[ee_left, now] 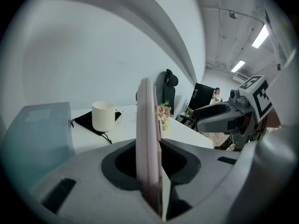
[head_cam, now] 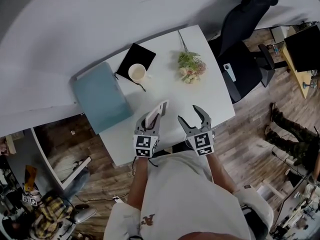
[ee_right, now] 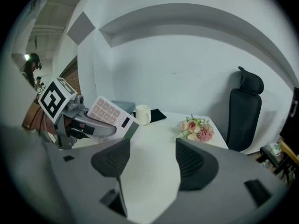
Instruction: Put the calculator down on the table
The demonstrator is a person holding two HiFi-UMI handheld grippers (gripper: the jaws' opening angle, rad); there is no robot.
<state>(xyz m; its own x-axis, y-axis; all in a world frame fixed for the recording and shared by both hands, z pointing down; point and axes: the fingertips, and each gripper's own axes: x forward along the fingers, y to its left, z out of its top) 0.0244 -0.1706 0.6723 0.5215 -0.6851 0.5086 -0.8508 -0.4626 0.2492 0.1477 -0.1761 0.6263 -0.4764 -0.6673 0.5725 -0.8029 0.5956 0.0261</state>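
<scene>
My left gripper (head_cam: 154, 118) is shut on a pale pink calculator (head_cam: 159, 112), held on edge above the white table (head_cam: 165, 91). In the left gripper view the calculator (ee_left: 148, 139) stands upright between the closed jaws. From the right gripper view its keypad face (ee_right: 110, 114) shows, tilted, with the left gripper (ee_right: 88, 125) clamped on it. My right gripper (head_cam: 196, 118) hovers beside it to the right, open and holding nothing; its own view shows the gripper (ee_right: 153, 158) with bare table between the pads.
A white mug (head_cam: 137, 73) sits on a black pouch (head_cam: 135, 60) at the table's far side. A small bouquet (head_cam: 191, 67) lies to the right, a blue-grey box (head_cam: 101, 103) at the left edge. A black office chair (head_cam: 245, 39) stands past the right edge.
</scene>
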